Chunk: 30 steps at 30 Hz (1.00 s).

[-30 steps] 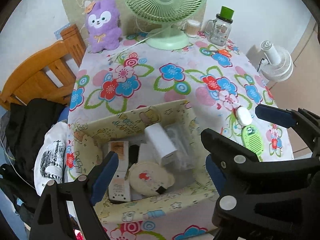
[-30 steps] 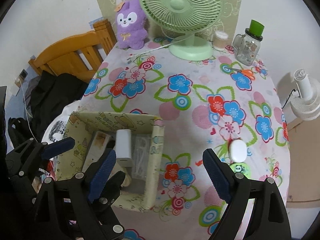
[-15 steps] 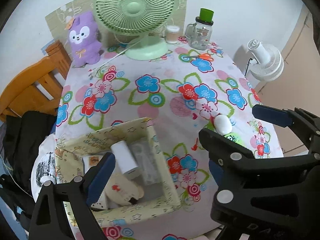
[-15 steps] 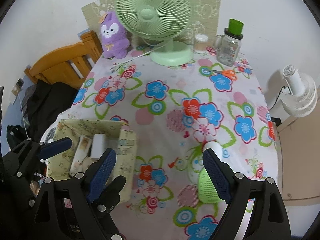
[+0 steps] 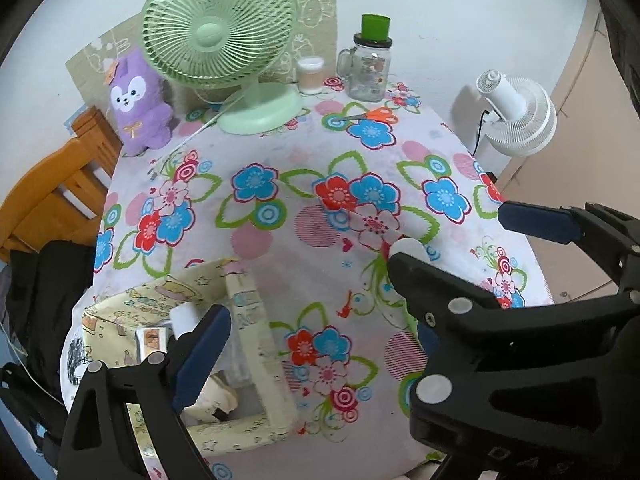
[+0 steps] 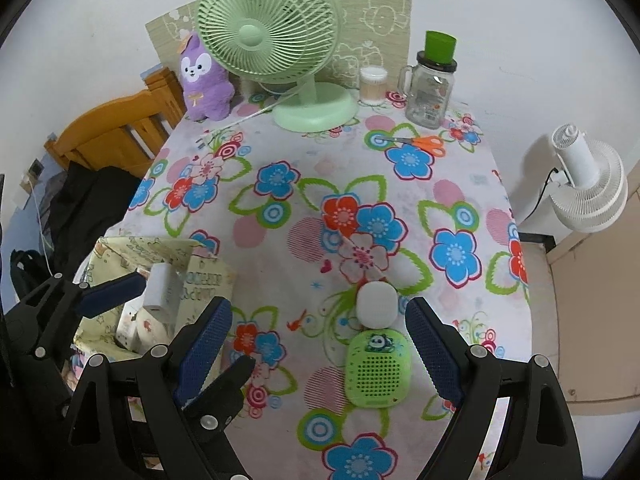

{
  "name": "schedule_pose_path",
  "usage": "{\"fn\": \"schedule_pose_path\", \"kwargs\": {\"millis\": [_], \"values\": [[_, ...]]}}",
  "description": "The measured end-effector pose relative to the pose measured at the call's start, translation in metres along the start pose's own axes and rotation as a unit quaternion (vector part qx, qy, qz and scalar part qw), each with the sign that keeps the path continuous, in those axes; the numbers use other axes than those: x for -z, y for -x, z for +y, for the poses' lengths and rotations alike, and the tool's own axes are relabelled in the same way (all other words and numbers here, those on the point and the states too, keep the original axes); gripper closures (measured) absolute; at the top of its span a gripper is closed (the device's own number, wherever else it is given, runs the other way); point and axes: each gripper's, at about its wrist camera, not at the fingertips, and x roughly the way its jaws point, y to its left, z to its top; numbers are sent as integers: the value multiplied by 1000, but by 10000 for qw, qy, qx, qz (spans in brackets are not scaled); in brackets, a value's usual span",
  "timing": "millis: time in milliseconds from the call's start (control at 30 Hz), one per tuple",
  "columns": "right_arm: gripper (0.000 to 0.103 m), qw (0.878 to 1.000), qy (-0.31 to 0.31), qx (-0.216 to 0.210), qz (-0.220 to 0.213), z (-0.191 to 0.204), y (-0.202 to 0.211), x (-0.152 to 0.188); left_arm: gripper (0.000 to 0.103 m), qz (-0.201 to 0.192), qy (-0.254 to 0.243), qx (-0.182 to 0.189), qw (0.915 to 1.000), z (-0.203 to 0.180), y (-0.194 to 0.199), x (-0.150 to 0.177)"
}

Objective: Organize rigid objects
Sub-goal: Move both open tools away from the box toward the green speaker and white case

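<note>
A white rounded case (image 6: 376, 304) and a green perforated gadget with a panda face (image 6: 378, 368) lie side by side on the flowered tablecloth (image 6: 280, 264). My right gripper (image 6: 318, 320) hovers open above them; both sit nearer its right finger, untouched. At the table's left front stands a yellow patterned box (image 6: 204, 280) holding a white block (image 6: 160, 288) and other small items. My left gripper (image 5: 312, 312) is open and empty beside the box's right wall (image 5: 256, 344). Its right finger hides most of the white case (image 5: 408, 246). A blue pad (image 5: 536, 224) of the right gripper shows beyond.
Along the back stand a green fan (image 6: 272, 36), purple plush (image 6: 204, 80), swab tub (image 6: 372, 84) and green-lidded glass jar (image 6: 432, 80). Orange scissors (image 6: 420, 142) lie near the jar. A wooden chair (image 6: 116, 132) is left, a white fan (image 6: 588, 184) right.
Both grippers have moved to the right across the table, away from the box. The white case and green gadget have come between the right gripper's fingers.
</note>
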Motion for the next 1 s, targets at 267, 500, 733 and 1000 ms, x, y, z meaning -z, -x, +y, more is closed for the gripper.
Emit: {"fn": "schedule_pose_path", "kwargs": {"millis": [267, 500, 733, 1000], "values": [[13, 10000, 18, 36, 3, -25, 0, 6, 7, 101, 85, 52, 9999, -25, -9, -2], [13, 9999, 87, 113, 15, -44, 0, 12, 7, 141, 134, 95, 9998, -43, -17, -3], [13, 9998, 108, 168, 80, -64, -4, 18, 7, 208, 306, 162, 9992, -59, -28, -4], [13, 9994, 194, 216, 195, -87, -15, 24, 7, 321, 523, 200, 9979, -74, -45, -3]]}}
